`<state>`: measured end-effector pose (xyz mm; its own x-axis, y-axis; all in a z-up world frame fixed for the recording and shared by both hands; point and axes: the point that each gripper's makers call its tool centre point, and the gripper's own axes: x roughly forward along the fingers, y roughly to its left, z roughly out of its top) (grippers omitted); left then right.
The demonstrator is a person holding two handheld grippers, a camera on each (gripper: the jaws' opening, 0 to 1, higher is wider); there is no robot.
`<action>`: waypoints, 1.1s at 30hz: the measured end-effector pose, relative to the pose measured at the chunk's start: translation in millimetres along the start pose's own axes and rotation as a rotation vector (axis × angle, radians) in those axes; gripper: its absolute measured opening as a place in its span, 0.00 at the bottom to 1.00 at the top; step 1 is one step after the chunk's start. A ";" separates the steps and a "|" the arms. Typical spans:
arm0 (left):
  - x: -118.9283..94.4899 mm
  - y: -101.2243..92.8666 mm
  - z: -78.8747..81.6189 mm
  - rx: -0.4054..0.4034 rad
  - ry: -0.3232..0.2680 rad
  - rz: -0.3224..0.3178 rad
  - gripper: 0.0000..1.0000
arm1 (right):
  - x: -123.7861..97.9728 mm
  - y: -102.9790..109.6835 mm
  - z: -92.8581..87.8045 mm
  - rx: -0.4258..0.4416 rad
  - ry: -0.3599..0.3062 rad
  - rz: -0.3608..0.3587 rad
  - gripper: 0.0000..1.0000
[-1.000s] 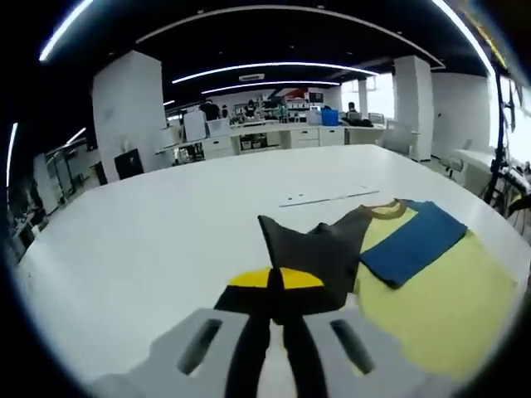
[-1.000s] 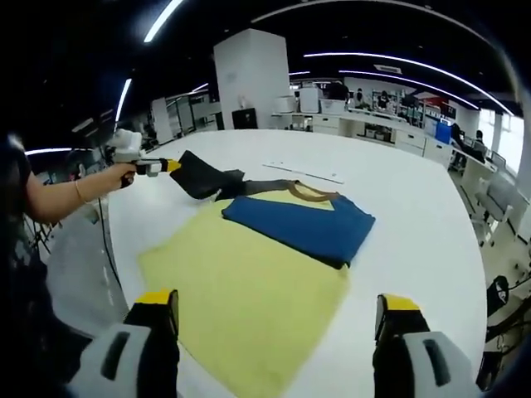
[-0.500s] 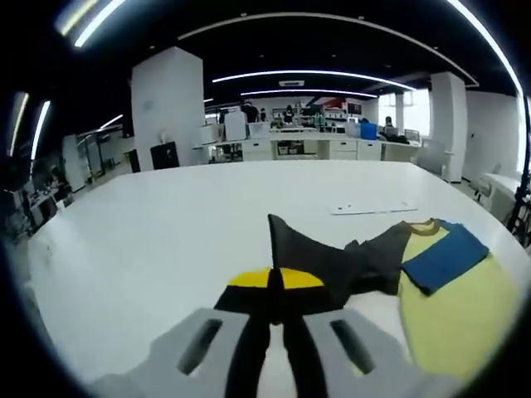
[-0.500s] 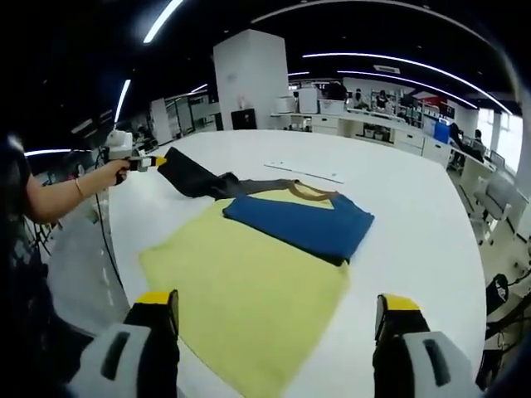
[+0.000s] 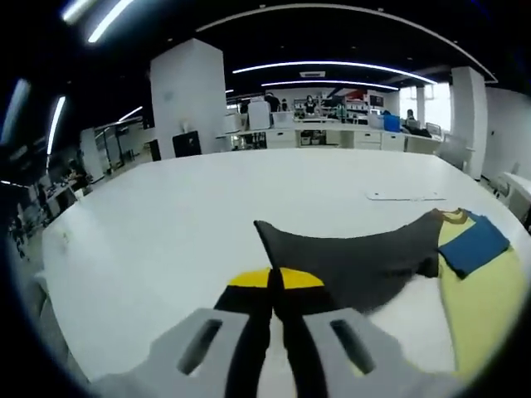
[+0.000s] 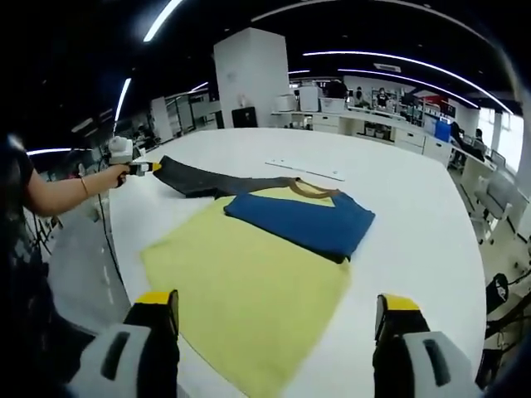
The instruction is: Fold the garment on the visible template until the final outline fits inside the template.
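A yellow T-shirt [image 6: 249,278] lies flat on the white table [image 6: 415,215]. Its blue sleeve [image 6: 303,220] is folded over the chest, below a brown collar [image 6: 311,191]. The dark grey sleeve [image 5: 357,257] is stretched out sideways, and my left gripper [image 5: 276,286] is shut on its cuff end. In the right gripper view that left gripper [image 6: 141,168] is at the far left, held by a hand, with the dark sleeve [image 6: 199,178] pulled taut. My right gripper [image 6: 278,319] hovers open above the shirt's hem, holding nothing. The yellow body [image 5: 485,298] and the blue sleeve [image 5: 474,245] lie at the right in the left gripper view.
A thin white strip [image 6: 305,170] lies on the table beyond the collar, seen again as a strip [image 5: 412,196] in the left gripper view. A person's arm [image 6: 62,195] reaches in from the left. Desks, pillars and people stand far behind the table.
My left gripper has pulled the dark sleeve outward and down, so it went from a raised, crumpled fold to a flat, taut stretch. The right gripper has stayed put.
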<state>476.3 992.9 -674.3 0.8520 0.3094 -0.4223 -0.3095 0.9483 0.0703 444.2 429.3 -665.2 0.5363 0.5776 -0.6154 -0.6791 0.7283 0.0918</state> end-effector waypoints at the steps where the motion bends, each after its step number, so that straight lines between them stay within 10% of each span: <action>1: 2.5 3.6 -6.6 -0.020 0.017 0.004 0.00 | -0.3 -0.4 -0.2 0.001 0.000 -0.001 1.00; 33: 54.6 21.6 -58.6 0.058 0.182 0.006 0.00 | -4.4 -8.3 -9.4 0.026 0.056 -0.047 1.00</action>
<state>491.4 1026.2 -748.8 0.7582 0.3024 -0.5777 -0.2853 0.9505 0.1231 442.8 417.2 -670.7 0.5380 0.5218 -0.6620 -0.6403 0.7638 0.0816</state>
